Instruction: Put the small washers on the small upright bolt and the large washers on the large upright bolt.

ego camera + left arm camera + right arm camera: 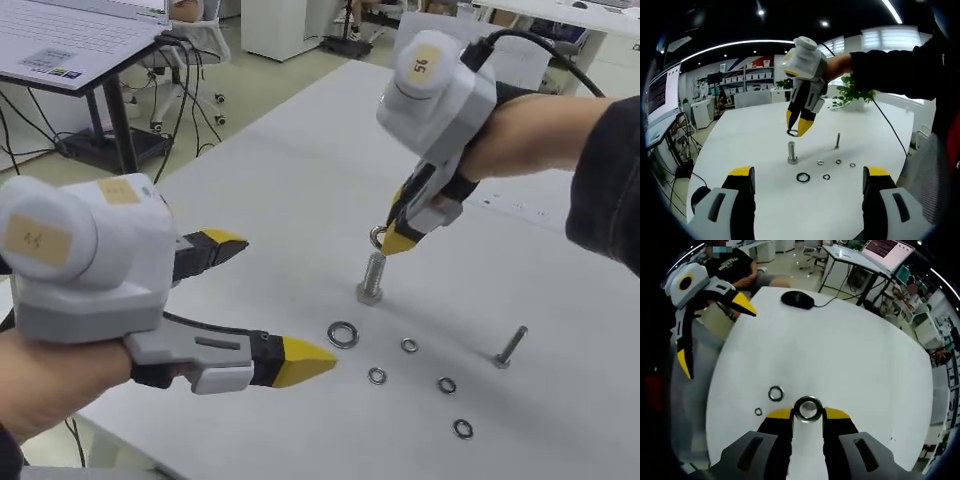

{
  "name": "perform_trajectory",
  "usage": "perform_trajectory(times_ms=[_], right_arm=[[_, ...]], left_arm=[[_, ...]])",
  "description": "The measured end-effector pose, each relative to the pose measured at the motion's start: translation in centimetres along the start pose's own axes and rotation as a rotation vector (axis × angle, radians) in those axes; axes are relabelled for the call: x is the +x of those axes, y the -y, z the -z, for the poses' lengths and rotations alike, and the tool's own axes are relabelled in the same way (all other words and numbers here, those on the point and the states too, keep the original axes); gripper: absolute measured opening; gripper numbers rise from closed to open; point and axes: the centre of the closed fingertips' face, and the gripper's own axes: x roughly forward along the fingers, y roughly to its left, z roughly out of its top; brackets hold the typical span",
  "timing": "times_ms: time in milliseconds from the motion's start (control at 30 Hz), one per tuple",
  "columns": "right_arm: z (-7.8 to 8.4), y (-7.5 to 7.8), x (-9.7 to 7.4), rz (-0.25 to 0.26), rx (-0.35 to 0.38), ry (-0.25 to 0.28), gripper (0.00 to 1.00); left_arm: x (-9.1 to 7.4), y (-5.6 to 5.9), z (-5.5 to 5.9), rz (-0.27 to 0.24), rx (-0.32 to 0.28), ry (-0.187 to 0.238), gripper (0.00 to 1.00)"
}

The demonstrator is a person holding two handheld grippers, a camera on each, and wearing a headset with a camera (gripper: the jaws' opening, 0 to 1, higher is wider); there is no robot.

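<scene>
The right gripper (392,240), a white body with black jaws tipped in yellow, has its jaws pressed together on the rim of a large silver metal washer (378,237). In the right gripper view (807,413) that ring (807,409) sits between the two tips with its hole facing the camera. The held washer hangs just above the top of the large upright steel bolt (371,278), which stands on the white table (300,170). The left gripper view shows a slight gap between ring (792,132) and bolt (792,152). Just near of this bolt a second large silver washer (343,334) lies flat. To its right four small silver washers (409,345) lie flat, scattered and apart. The small upright steel bolt (510,346) stands beyond them, well right of the large one. At the near left the left gripper (280,300), of the same make, has its jaws spread wide with nothing between them. At the far left a pale laptop (70,35) rests on a black stand.
</scene>
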Motion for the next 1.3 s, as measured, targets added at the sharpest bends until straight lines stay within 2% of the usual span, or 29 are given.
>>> perform_trajectory(times_ms=[367, 533, 1300], right_arm=[[0.5, -0.2, 1.6, -0.034, 0.0, -0.029, 0.23], [0.9, 0.3, 2.2, -0.04, 0.004, -0.042, 0.23], [1.6, -0.1, 3.9, -0.076, 0.025, -0.064, 0.23]], left_arm=[[0.7, 0.0, 0.4, 0.009, 0.02, -0.025, 0.88], [0.7, -0.1, 0.5, 0.01, 0.019, -0.025, 0.88], [1.1, -0.2, 0.7, 0.036, 0.031, -0.041, 0.87]])
